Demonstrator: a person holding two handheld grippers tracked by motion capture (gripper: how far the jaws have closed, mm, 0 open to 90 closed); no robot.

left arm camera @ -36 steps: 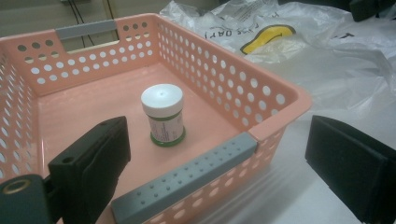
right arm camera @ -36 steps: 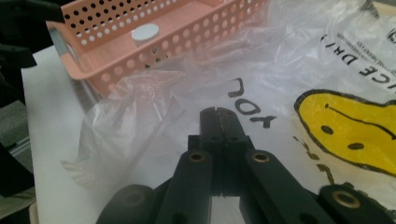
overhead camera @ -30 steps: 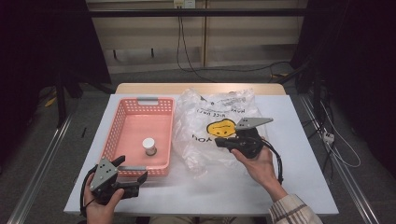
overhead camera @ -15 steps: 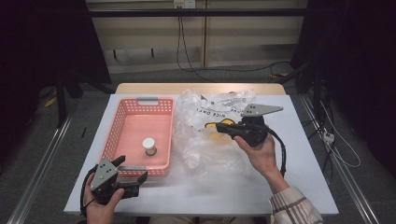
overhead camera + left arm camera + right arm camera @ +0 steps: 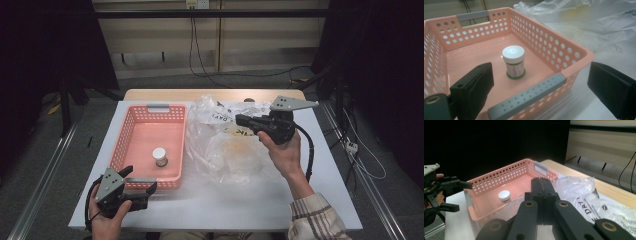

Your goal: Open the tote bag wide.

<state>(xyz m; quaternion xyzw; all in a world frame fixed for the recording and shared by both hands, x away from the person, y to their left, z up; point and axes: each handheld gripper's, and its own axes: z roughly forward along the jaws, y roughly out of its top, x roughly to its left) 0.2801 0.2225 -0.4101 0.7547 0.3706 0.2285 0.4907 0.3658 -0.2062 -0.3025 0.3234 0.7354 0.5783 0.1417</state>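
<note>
The plastic bag [image 5: 235, 145] lies on the table [image 5: 240, 205], at three o'clock of the pink basket [image 5: 131, 150]. Its upper edge seems to be pinched by the clenched right gripper [image 5: 240, 120] (no plastic can be made out between the jaws) and lifted. The left gripper [image 5: 147, 192] is held released at the basket's six o'clock corner. Judged next: the bag raised clear, probably emptied toward the small jar [image 5: 160, 156].

left claw [image 5: 150, 192] gapes low; right claw [image 5: 240, 120] shut, raised.
</note>
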